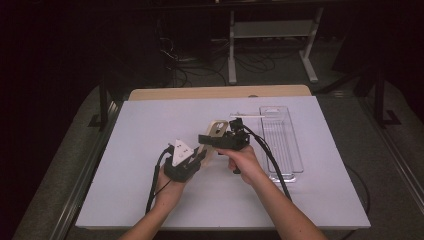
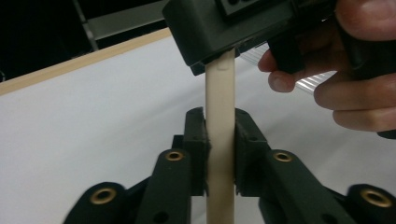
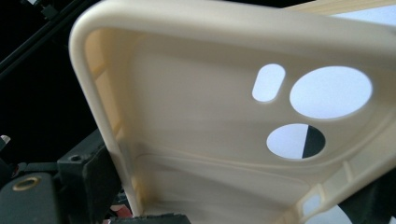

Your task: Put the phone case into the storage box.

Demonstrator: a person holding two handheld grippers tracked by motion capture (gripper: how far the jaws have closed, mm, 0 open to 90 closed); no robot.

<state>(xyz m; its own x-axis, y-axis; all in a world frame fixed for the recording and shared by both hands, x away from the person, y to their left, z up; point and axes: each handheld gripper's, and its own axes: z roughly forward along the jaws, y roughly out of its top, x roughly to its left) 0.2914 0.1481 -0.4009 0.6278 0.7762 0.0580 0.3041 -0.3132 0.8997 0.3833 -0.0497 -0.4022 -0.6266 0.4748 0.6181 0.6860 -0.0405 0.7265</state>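
Holding a cream phone case (image 1: 216,131) at centre frame, the left gripper (image 2: 220,144) clamps its lower edge between both pads while the right gripper (image 1: 207,139) pinches its upper part above the white table (image 1: 150,125).

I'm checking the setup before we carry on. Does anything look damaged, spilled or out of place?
Nothing stands out. The cream phone case is held above the table between both grippers and looks intact; the clear tray lies flat at the right.
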